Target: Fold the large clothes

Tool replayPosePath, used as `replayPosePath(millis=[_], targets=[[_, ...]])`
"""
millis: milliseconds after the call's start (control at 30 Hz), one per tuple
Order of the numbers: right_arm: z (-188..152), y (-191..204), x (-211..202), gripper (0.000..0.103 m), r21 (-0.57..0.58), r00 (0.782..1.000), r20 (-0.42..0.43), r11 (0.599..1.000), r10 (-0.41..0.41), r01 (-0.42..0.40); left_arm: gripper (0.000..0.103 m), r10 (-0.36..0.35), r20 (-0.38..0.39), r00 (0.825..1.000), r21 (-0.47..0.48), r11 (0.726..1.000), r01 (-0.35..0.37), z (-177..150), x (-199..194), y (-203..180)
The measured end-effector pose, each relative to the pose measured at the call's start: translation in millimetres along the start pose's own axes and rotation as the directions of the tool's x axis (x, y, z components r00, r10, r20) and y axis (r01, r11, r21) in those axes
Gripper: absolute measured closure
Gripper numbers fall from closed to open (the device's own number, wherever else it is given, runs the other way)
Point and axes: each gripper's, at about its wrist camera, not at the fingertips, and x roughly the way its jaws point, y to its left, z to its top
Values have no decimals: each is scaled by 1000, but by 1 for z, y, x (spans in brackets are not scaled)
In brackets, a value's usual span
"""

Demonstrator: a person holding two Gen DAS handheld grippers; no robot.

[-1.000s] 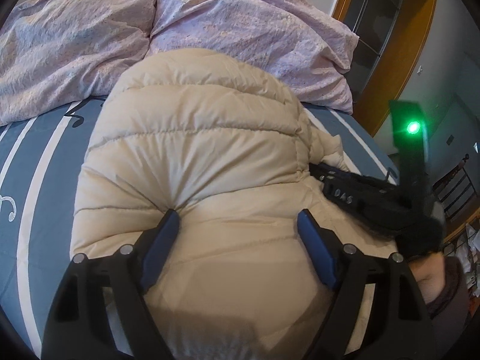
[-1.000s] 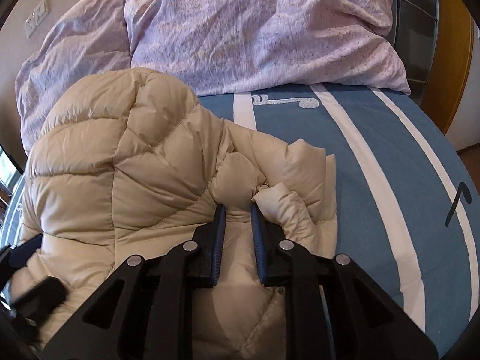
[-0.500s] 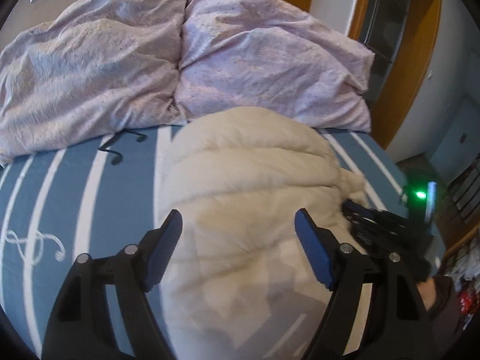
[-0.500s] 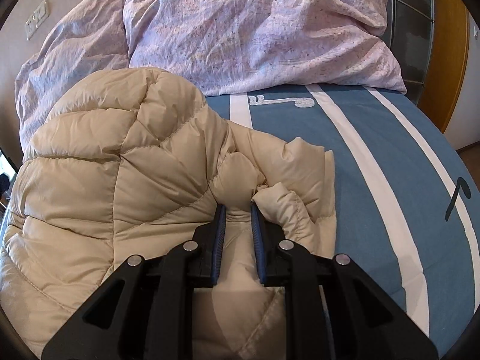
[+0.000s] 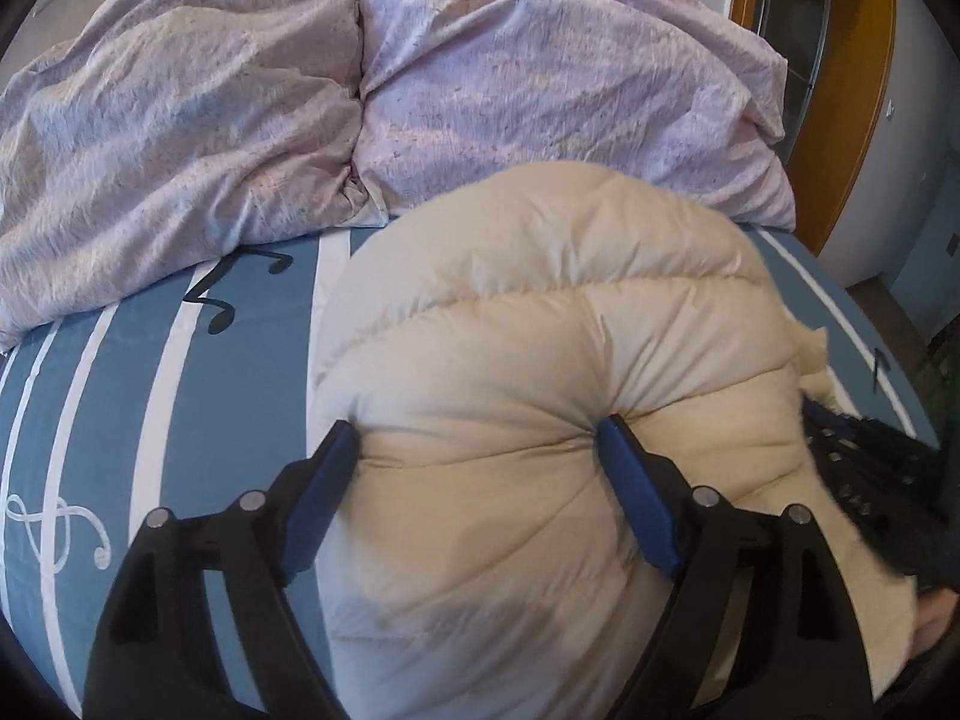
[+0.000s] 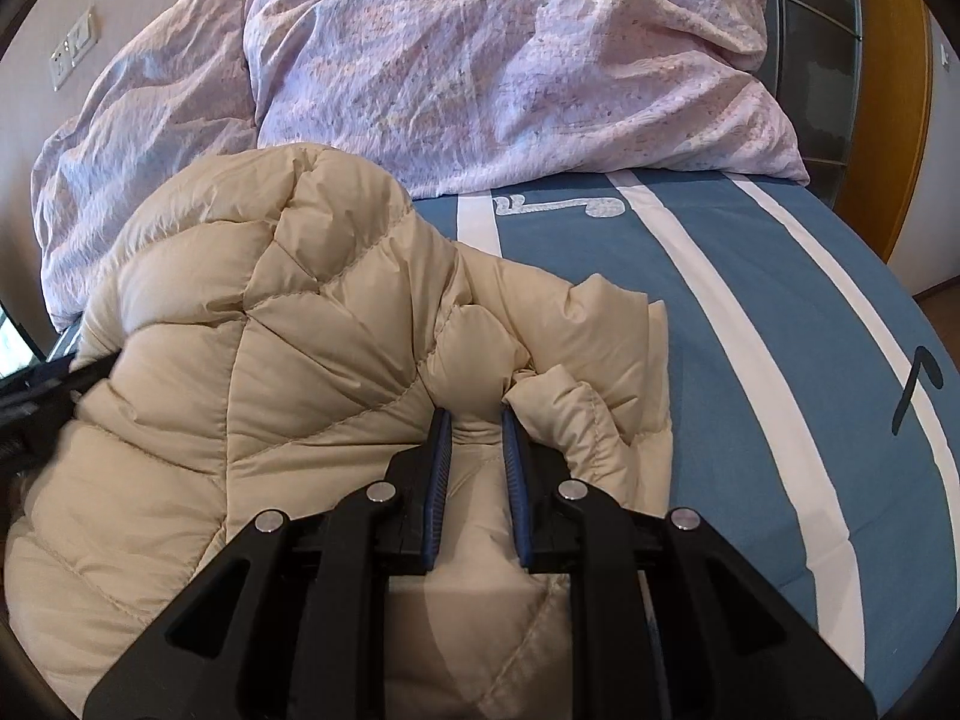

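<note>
We see the cream puffer jacket (image 5: 558, 396) bunched on the blue striped bedsheet (image 5: 120, 396), ahead of both pairs of fingers and short of the lilac pillows (image 5: 420, 78) beyond. The left gripper (image 5: 477, 438) is spread wide, its right finger (image 5: 636, 480) pressing into the padding and its left finger at the jacket's edge. The right gripper (image 6: 475, 420) is clenched on a fold of the jacket, with a loose cuff (image 6: 570, 414) just right of its fingers.
</note>
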Motion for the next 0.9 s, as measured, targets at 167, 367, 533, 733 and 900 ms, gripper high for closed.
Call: replayPosePath(millis=[167,367,533,733,900], targets=[[-2,1,1,85,0,1000,4,1000,-7,7,16,19,17,1000,1,1000,-19,-6,8,-1],[-1,1,1,85,-2,1000,5,1000,-7,7,11,25,50,998,-27,999,-24,-14,15,1],[-1,0,2,85,-1,1000,8,1000,-9,9,9,25,62,998,-39,999,-23,-17,18,2],[-1,0,2,85,-3,1000,7,1000,-10,10,8,17,56,998,-46,999,-14,-18,21,4],[-1,0,2,85,-2,1000,8,1000,-12,12,7,10,51,999,-52,999,-8,-18,23,6]])
